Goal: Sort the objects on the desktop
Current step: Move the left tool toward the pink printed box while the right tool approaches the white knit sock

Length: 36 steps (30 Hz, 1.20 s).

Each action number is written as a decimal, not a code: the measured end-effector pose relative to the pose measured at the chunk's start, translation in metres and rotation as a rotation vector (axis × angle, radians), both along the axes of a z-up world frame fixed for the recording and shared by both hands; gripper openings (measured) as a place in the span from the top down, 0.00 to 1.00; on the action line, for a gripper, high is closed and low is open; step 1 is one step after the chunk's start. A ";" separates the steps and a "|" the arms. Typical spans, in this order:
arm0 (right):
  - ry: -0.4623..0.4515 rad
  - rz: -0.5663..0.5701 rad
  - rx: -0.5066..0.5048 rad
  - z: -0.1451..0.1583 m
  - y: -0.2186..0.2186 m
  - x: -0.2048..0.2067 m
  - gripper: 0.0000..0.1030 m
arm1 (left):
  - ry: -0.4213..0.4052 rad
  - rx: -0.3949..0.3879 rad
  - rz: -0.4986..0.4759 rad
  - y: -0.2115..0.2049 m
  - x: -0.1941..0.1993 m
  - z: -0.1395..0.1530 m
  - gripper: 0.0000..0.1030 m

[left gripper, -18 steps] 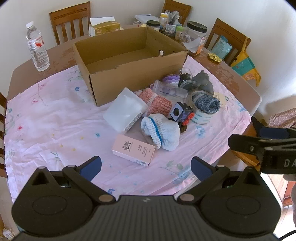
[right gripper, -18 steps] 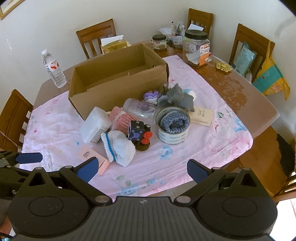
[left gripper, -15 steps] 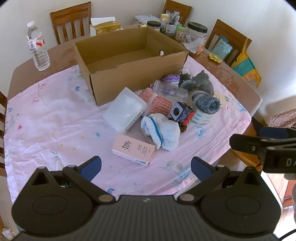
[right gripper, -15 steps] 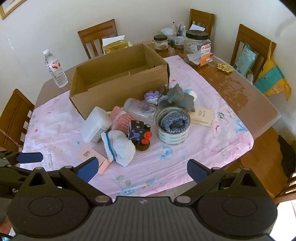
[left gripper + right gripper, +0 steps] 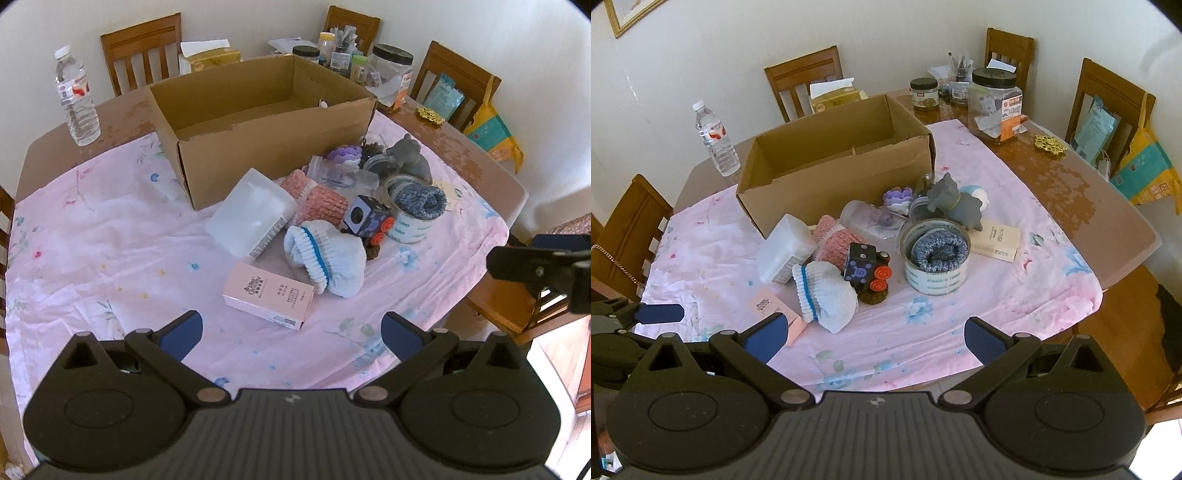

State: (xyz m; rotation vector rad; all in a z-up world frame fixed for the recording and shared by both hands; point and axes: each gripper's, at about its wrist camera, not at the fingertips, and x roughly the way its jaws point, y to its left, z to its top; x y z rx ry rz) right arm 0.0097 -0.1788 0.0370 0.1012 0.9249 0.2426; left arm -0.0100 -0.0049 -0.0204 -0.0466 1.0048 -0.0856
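In the left wrist view, the left gripper (image 5: 291, 334) is hanging above the near edge of the pink cloth (image 5: 92, 258), with its jaws standing fully apart and nothing between them. The open box (image 5: 258, 147) is sitting at the far side of the cloth. Just in front of the box, the things to sort are lying in a heap: a clear tub (image 5: 251, 210) is touching the box corner, a pink carton (image 5: 267, 295) is lying nearest to the gripper, and a white sock (image 5: 325, 258) is beside the carton. A toy train (image 5: 365, 221) and a can (image 5: 413, 210) holding a blue sock are to the right of the box front. In the right wrist view, the right gripper (image 5: 873, 338) is also hanging wide open and empty over the near cloth edge. The box (image 5: 834, 177) is standing behind the same heap, a grey toy (image 5: 953, 201) is near its right corner, and a bottle (image 5: 716, 140) is standing left of the box.
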 end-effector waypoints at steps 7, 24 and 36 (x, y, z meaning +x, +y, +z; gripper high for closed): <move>0.009 -0.047 -0.022 -0.012 0.003 0.004 0.00 | -0.061 -0.015 -0.069 0.011 0.007 -0.017 0.01; 0.077 -0.182 -0.031 -0.043 0.019 0.016 0.00 | -0.021 0.010 -0.226 0.022 0.047 -0.075 0.03; 0.079 -0.214 -0.049 -0.052 0.032 0.023 0.00 | 0.001 -0.011 -0.276 0.024 0.062 -0.094 0.19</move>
